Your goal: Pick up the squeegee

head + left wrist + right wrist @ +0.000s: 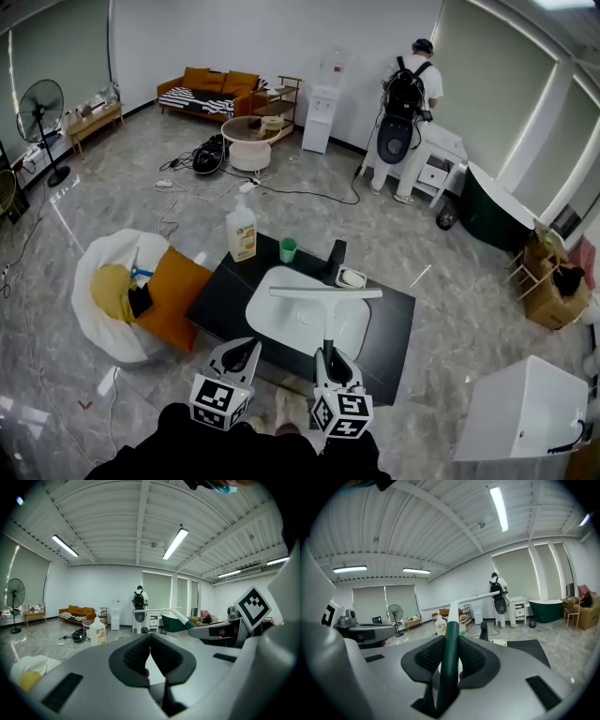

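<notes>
The right hand-held gripper (328, 354) is pinching the squeegee (325, 292) by its green handle over the bench (220, 305). The left hand-held gripper (247, 349) is hovering alongside, jaws pressed together, empty.

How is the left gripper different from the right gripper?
The right gripper clamps the squeegee by its green handle; the left gripper holds nothing. The left gripper's jaws meet; the right gripper's jaws stand apart around the handle. Both carry a marker cube.
</notes>
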